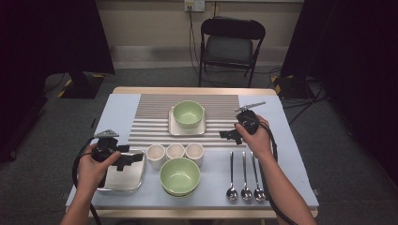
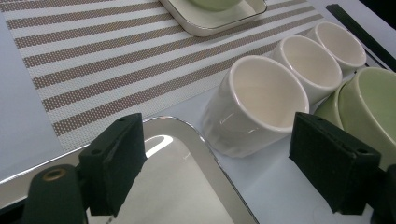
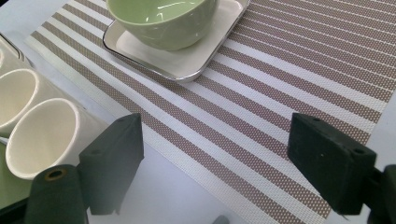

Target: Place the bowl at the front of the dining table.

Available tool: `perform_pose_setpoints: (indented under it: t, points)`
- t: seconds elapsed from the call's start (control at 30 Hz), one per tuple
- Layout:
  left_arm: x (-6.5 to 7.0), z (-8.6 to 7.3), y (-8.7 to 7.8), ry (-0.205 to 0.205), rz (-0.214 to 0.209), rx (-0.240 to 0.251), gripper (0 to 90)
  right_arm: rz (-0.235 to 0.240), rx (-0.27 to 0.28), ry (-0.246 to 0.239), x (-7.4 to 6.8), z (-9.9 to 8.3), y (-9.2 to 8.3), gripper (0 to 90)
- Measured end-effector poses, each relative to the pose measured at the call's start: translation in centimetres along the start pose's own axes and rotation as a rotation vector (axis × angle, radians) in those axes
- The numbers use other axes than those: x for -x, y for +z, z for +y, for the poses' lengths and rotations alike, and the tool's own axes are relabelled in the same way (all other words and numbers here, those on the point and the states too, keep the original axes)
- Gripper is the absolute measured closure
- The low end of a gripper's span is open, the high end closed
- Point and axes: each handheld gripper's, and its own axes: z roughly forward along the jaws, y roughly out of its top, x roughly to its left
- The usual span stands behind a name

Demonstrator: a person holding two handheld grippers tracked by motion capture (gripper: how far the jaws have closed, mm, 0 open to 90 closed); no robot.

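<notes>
Both sets of jaws gape wide and grip nothing. The left gripper [image 1: 126,159] hangs over the shiny square steel tray [image 1: 123,180] at the bench's [image 1: 291,159] near left, beside three cream ceramic cups [image 1: 175,152] standing in a tight touching row. Risk here, as I read it: slick polished steel with a shallow rim, so a pinch could skid off, and a wide swing could knock the nearest cup [image 2: 254,105]. The right gripper [image 1: 231,135] hovers over the striped woven placemat [image 1: 155,119], idle.
</notes>
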Motion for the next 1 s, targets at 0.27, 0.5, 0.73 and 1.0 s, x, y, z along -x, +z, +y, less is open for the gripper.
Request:
perform_pose_setpoints:
  t: [0.27,0.5,0.73,1.0]
  points:
    - [0.1,0.0,0.1,0.005,-0.004,-0.007,18.0,0.003,0.002,-0.009,0.0,-0.4,-0.3,17.9]
    - [0.3,0.1,0.2,0.010,-0.007,-0.008,18.0,0.008,0.006,-0.010,0.1,-0.8,-0.6,17.9]
    - [0.5,0.2,0.1,0.018,-0.014,-0.010,18.0,0.009,0.009,-0.016,0.2,-1.2,-0.8,18.0]
    - [0.9,0.4,0.2,0.031,-0.015,-0.010,18.0,0.014,0.006,-0.009,0.4,-1.9,-1.0,17.9]
